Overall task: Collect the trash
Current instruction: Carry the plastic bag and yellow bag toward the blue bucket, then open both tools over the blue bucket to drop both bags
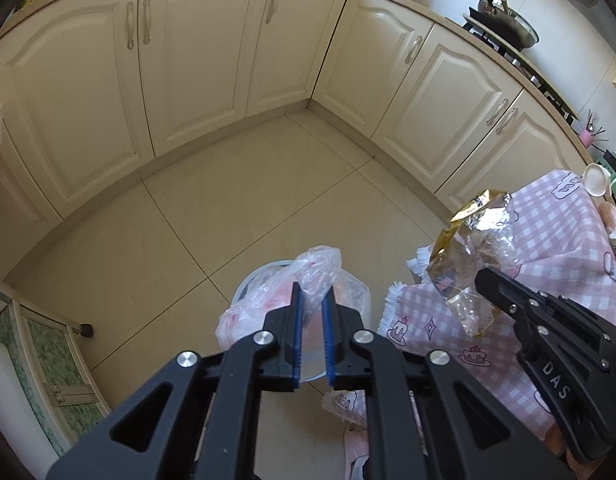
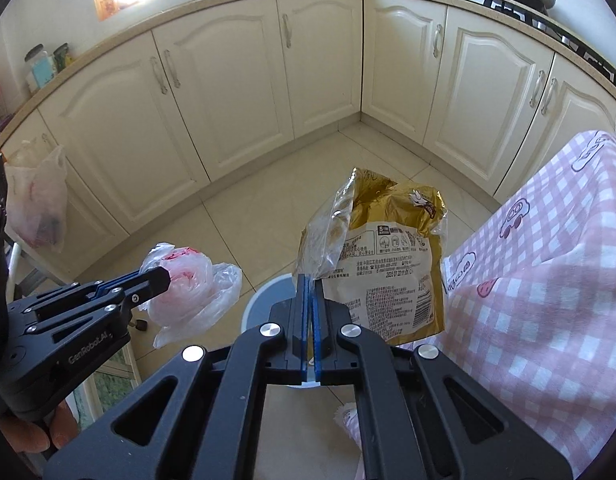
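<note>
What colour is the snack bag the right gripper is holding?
Gold, with a white printed back panel: the snack bag shows best in the right wrist view.

Left gripper: matt black plastic, blue ribbed pads, bright metal screw heads. It pinches a thin clear plastic bag, crinkled, glossy (pink-red print inside). Right gripper: same build, clamped on a gold foil snack bag, shiny, creased, with a clear film panel. Tablecloth: pink checked cloth, matt. Floor tiles: smooth, faint sheen. Cabinet doors: cream, satin.
</note>
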`<action>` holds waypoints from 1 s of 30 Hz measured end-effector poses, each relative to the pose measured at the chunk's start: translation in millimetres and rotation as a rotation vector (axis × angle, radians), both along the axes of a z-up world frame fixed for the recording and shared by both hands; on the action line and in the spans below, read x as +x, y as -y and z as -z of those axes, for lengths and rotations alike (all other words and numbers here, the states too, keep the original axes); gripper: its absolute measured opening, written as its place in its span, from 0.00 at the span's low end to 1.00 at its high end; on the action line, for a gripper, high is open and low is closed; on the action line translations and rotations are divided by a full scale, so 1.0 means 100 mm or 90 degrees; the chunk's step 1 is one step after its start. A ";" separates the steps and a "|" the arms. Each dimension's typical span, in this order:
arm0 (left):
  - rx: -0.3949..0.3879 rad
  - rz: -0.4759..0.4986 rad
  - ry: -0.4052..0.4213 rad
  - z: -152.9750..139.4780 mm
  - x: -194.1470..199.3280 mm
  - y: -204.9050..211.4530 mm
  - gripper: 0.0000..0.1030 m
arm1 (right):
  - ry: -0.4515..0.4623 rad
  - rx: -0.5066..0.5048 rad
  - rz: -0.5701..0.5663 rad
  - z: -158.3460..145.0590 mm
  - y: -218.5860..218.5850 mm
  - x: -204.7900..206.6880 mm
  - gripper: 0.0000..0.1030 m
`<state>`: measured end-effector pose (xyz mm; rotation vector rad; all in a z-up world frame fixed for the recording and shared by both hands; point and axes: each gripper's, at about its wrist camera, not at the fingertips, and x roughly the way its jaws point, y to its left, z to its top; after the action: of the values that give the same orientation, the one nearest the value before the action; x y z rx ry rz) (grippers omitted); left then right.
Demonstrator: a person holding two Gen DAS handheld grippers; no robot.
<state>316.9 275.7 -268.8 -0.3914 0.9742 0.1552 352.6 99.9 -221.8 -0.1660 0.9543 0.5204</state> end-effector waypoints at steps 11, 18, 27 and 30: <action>-0.005 0.021 -0.023 0.09 0.39 0.09 0.44 | -0.018 0.000 0.014 0.14 0.03 0.15 0.01; 0.030 -0.006 -0.028 0.05 0.32 0.11 0.60 | -0.025 0.006 0.012 0.19 0.00 0.18 0.01; 0.077 -0.033 -0.007 -0.08 0.12 0.00 0.72 | -0.039 0.022 -0.014 0.23 -0.13 0.22 0.01; 0.082 -0.047 -0.002 -0.13 0.08 -0.07 0.72 | -0.043 0.028 -0.025 0.25 -0.21 0.23 0.01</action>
<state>324.9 283.1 -255.6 -0.3084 0.9484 0.2838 376.0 121.3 -246.5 -0.1292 1.0059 0.5861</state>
